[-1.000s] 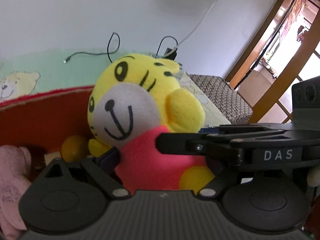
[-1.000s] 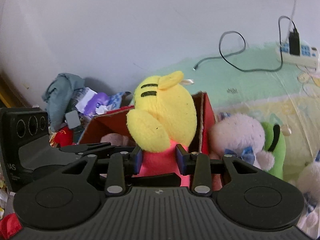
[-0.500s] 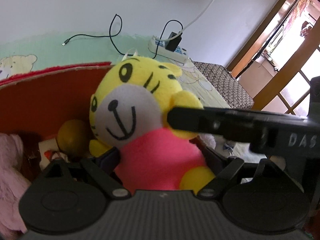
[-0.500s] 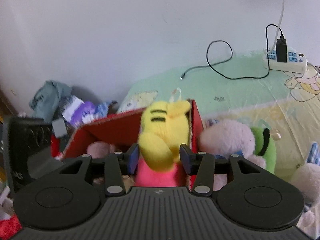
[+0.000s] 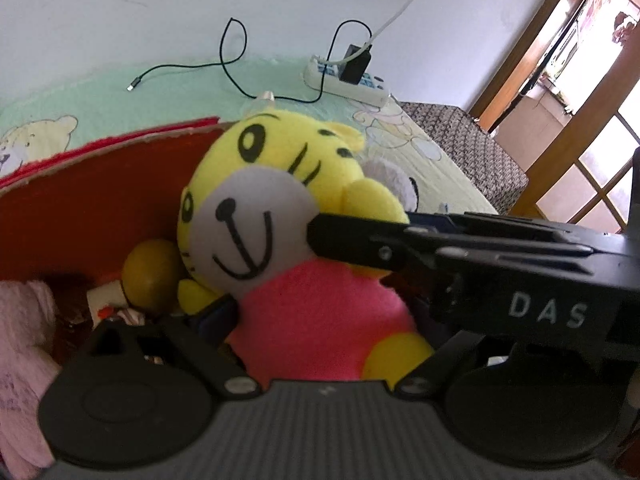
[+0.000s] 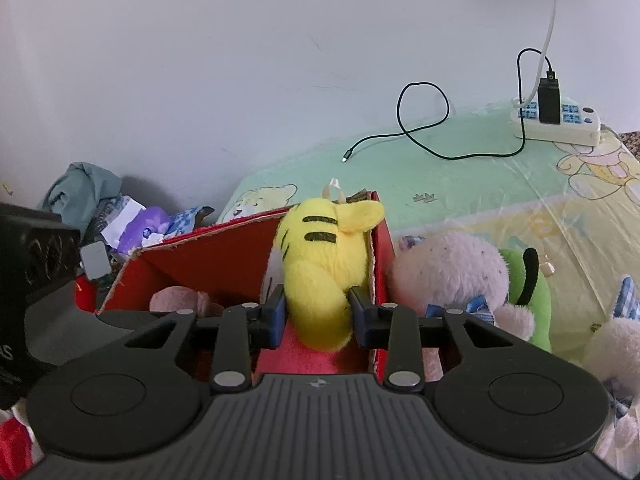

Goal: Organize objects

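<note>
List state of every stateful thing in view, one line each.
yellow tiger plush: upright, over the red box, between both sets of jaws
red box: open-topped, toys inside
left gripper: jaws opening, plush body between them
right gripper: jaws closing on plush arm
charger: plugged into power strip
cable: free end unplugged

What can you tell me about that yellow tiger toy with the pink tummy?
The yellow tiger plush is soft fleece, with black stripes, a white muzzle, a stitched smile and a pink body with yellow paws. It sits upright, head tilted, over the open red box. The right claw is closing on its arm; the left claw, at its pink body, is opening. A small loop tops its head.
</note>
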`<state>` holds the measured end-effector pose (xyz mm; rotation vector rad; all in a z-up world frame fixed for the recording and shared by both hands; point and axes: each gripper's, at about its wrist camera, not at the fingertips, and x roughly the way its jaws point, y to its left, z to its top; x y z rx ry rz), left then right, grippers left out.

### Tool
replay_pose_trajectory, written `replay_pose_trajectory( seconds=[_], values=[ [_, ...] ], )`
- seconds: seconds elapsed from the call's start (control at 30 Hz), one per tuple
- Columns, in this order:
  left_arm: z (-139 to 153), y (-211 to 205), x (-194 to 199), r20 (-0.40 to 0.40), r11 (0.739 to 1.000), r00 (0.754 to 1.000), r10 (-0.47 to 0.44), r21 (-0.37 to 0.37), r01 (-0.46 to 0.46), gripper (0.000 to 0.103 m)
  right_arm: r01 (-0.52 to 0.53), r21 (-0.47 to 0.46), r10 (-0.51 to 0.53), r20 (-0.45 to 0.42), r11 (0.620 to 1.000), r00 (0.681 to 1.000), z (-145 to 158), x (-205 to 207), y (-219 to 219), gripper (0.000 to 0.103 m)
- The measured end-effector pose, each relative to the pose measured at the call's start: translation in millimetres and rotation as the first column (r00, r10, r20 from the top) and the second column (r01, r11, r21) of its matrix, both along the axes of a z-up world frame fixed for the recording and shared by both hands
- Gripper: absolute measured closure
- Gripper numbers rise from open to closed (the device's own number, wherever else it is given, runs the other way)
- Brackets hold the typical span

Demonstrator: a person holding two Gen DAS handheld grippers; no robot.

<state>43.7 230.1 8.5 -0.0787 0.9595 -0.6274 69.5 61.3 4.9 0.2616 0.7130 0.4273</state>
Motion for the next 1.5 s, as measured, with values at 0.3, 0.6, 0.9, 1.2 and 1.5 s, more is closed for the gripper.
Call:
replay_pose_trajectory(
  seconds=[0.3, 0.6, 0.9, 1.2, 1.5],
  values=[
    [-3, -2, 3, -0.002, 1.000, 1.000, -0.003, 0.027, 0.003, 0.009, 0.007, 0.017, -0.008, 0.006, 1.000, 1.000, -4, 0, -3, 0.070],
    [-3, -4, 3, 0.002, 0.999, 1.000, -0.008, 0.045, 0.008, 0.008, 0.005, 0.025, -0.005, 0.013, 1.000, 1.000, -5, -1, -4, 0.070],
    [-2, -5, 3, 0.006, 0.998, 1.000, -0.006, 0.060, 0.005, 0.006, 0.009, 0.026, -0.009, 0.014, 1.000, 1.000, -5, -3, -4, 0.071],
    [-1, -6, 2, 0.010, 0.997, 1.000, 0.018, 0.075, -0.018, 0.004, 0.014, 0.013, -0.014, 0.003, 1.000, 1.000, -2, -4, -3, 0.071],
    [6, -3, -8, 0.038, 0.995, 0.998, 0.047, 0.091, -0.050, 0.004, 0.021, 0.027, -0.020, -0.024, 0.999, 1.000, 0, -11, -7, 0.070]
  ],
)
